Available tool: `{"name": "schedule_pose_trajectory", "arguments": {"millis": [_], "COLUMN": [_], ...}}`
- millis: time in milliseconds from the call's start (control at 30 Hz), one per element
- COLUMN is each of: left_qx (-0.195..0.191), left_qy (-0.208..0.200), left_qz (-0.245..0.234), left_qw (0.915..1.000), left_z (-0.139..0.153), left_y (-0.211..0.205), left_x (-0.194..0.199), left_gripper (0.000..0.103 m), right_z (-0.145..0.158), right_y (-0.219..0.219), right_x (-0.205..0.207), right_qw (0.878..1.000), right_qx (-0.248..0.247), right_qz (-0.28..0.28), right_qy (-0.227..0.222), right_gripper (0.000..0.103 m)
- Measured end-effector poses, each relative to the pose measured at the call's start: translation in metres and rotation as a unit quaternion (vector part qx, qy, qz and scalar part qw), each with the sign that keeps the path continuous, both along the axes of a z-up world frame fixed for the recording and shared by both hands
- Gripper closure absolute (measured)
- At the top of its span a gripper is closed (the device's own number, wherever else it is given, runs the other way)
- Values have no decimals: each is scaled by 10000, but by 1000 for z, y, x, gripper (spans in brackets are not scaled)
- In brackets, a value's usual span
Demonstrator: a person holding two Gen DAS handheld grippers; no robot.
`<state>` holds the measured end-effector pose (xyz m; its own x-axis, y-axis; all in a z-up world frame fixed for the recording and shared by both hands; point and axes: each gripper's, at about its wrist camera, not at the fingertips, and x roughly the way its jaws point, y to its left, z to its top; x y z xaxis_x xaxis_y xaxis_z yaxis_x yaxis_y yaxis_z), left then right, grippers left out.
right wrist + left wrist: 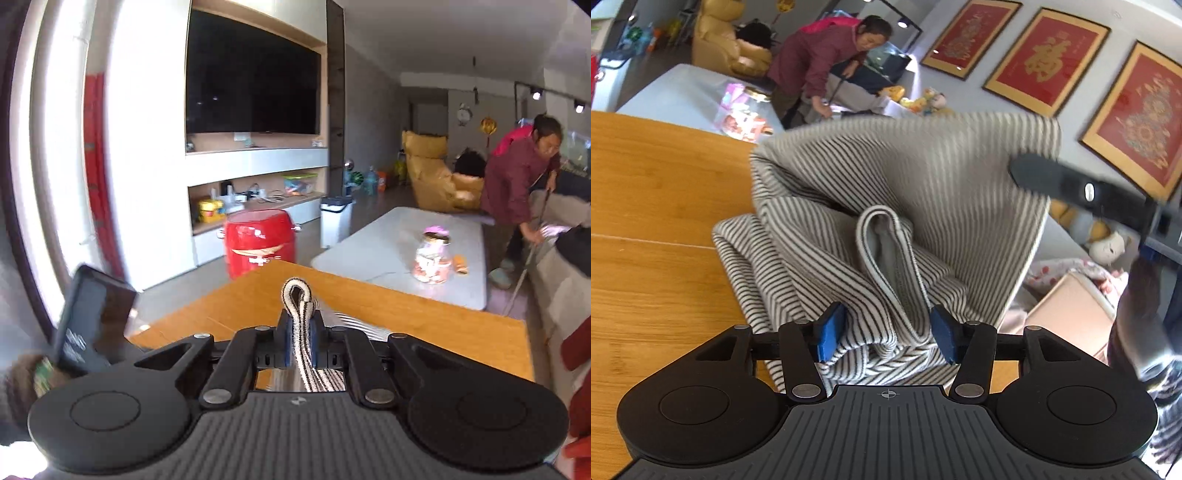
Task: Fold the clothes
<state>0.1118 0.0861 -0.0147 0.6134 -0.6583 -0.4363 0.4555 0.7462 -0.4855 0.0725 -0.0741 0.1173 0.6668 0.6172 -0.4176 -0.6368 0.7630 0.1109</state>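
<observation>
One striped garment (905, 206) on the wooden table (657, 192); right gripper (300, 341) jaws clamped on its fold; left gripper (886, 332) jaws apart around loose cloth.

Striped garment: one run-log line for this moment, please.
garment: part lifted off table | right gripper: shut on hem | left gripper: open, cloth between pads

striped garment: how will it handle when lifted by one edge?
Likely floppy: the striped garment drapes in soft folds from the right gripper, whose jaws pinch a bunched hem. Probably light, sagging onto the wooden table.
</observation>
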Motion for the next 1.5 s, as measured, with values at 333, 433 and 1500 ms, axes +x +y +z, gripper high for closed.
{"name": "schedule_pose_trajectory", "arguments": {"millis": [333, 433, 1500], "left_qx": [65, -274, 872], "left_qy": [145, 59, 235], "left_qz": [551, 769, 21], "left_qw": [9984, 9966, 9959], "left_z": [6, 25, 2], "left_y": [74, 89, 58], "left_x": [-36, -26, 40], "left_gripper": [18, 18, 30], "right_z": [-70, -87, -118], "right_y": [29, 51, -38], "right_x": [7, -18, 148], "right_qw": [9908, 9871, 9516], "right_qx": [-476, -1112, 1549], "right_qz": [743, 945, -159], "right_qy": [1026, 664, 2651], "right_gripper": [94, 93, 56]}}
